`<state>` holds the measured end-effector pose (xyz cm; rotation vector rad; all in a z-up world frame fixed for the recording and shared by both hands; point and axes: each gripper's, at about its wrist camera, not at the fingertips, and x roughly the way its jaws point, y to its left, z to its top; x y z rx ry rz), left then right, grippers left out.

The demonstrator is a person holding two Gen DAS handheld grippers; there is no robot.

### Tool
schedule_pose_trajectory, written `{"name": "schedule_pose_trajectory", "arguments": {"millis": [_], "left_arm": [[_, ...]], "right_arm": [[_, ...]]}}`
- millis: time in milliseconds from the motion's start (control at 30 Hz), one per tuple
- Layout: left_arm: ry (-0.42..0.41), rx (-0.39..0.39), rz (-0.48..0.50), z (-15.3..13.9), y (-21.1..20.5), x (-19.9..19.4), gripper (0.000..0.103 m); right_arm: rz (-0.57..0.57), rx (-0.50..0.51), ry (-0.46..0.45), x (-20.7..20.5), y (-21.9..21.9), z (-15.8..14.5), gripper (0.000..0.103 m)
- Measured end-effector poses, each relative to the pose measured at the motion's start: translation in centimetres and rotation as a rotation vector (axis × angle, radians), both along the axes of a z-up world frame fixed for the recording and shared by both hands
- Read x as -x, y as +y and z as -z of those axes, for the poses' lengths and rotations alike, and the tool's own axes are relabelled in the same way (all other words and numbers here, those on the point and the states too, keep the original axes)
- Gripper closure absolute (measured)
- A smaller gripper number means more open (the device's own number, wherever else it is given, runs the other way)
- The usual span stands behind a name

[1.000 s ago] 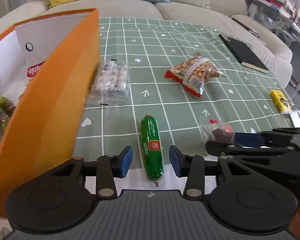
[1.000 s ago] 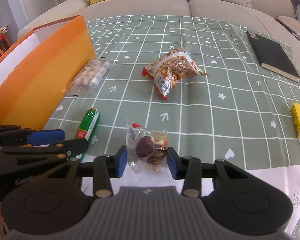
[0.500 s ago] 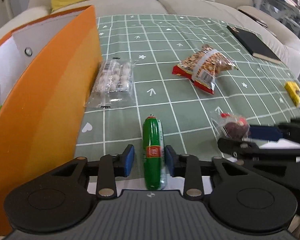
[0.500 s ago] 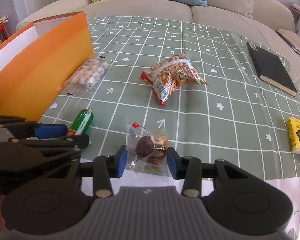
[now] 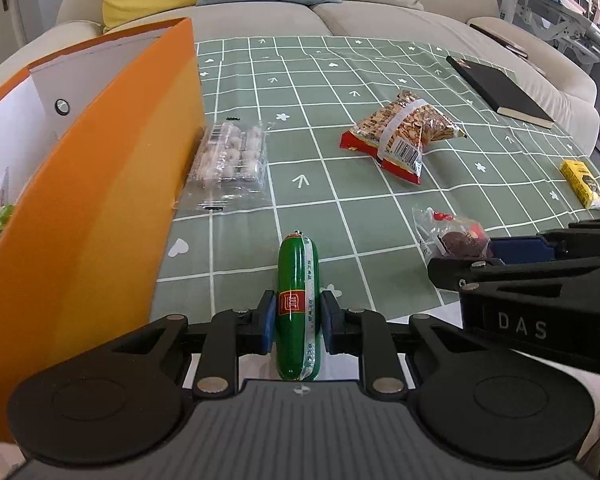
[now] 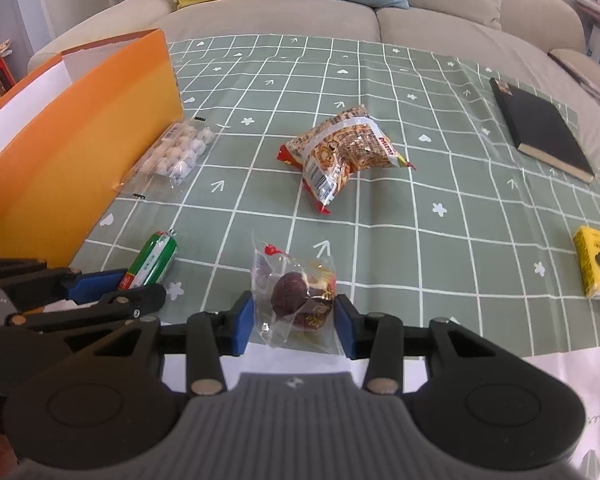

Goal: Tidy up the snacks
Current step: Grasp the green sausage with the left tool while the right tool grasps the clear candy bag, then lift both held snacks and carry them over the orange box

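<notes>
Two grips: my left hand-held gripper (image 5: 296,318) just closing on green sausage (image 5: 298,300), firm, slick, mid-body; my right hand-held gripper (image 6: 294,322) pinching crinkly candy bag (image 6: 296,298), light.

green checked tablecloth (image 5: 380,216) — scattered snacks (image 5: 404,140)

The left gripper (image 5: 297,322) is seen with its blue pads set against both sides of a green sausage (image 5: 298,304); its jaws have just been closing. The sausage is laid lengthwise on the green checked cloth (image 5: 340,92). An orange box (image 5: 100,216) is stood at the left, with a clear pack of white balls (image 5: 230,160) just beside it.
</notes>
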<state>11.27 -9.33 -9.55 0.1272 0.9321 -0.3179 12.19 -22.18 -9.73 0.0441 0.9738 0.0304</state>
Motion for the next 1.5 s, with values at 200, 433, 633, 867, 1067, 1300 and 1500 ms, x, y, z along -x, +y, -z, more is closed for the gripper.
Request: {"name": "schedule_pose_trajectory", "arguments": {"millis": [200, 433, 633, 867, 1067, 1300, 1500], "left_arm": [[-0.017, 0.028, -0.016, -1.4, 0.6, 0.8, 0.079], [-0.049, 0.061, -0.032, -3.5, 1.7, 1.9, 0.079], [-0.087, 0.093, -0.024, -5.8, 2.5, 2.8, 0.079], [-0.132, 0.134, -0.034, -8.7, 4.3, 3.6, 0.079], [-0.147, 0.178, -0.078, -10.6, 7.0, 3.5, 0.079], [-0.172, 0.178, -0.121, -12.5, 10.6, 2.7, 0.079], [-0.187, 0.131, -0.161, -13.6, 14.0, 1.4, 0.079]], "right_arm": [[0.004, -0.023, -0.007, 0.4, 0.0, -0.4, 0.063], [-0.017, -0.021, -0.055, 1.4, 0.5, -1.7, 0.063], [-0.056, -0.014, -0.119, 2.6, 1.1, -3.4, 0.063], [-0.106, 0.001, -0.215, 3.5, 2.5, -6.3, 0.063], [-0.164, -0.011, -0.261, 3.3, 4.5, -8.5, 0.063], [-0.294, -0.005, -0.319, 2.2, 8.8, -11.2, 0.063], [-0.403, 0.008, -0.351, 0.4, 12.9, -13.1, 0.064]]}}
